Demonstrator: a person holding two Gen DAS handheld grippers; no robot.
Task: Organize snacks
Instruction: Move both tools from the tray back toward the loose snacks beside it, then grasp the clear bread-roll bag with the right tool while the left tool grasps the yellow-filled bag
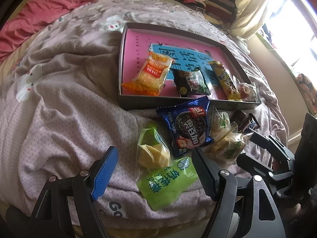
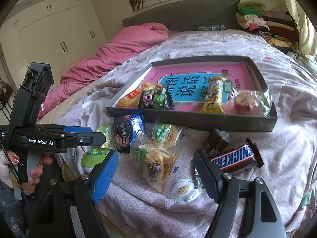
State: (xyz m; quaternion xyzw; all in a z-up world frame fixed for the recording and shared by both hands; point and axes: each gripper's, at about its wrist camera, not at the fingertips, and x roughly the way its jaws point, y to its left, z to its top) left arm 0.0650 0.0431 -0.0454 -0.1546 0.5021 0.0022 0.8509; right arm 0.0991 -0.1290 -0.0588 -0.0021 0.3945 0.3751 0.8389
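A shallow grey box with a pink and blue printed floor (image 1: 136, 31) (image 2: 198, 123) lies on the bed and holds several snacks: an orange cracker pack (image 1: 150, 73), a dark candy pack (image 1: 190, 81), a yellow bar (image 1: 225, 79) (image 2: 213, 95) and a clear-wrapped red pastry (image 2: 245, 101). Loose snacks lie in front of it: a blue cookie pack (image 1: 186, 127) (image 2: 128, 129), a clear bag with a yellow cake (image 1: 152, 150), a green pouch (image 1: 166, 182), clear-wrapped cakes (image 2: 156, 160) and a Snickers bar (image 2: 235, 156). My left gripper (image 1: 156, 168) is open over the green pouch. My right gripper (image 2: 156, 170) is open over the clear-wrapped cakes.
The bed has a rumpled lilac quilt (image 1: 59, 107) and a pink duvet (image 2: 118, 47) at its far side. Folded clothes (image 2: 263, 23) are stacked by the headboard. White wardrobes (image 2: 55, 29) stand at the left. A window (image 1: 293, 23) is at the right.
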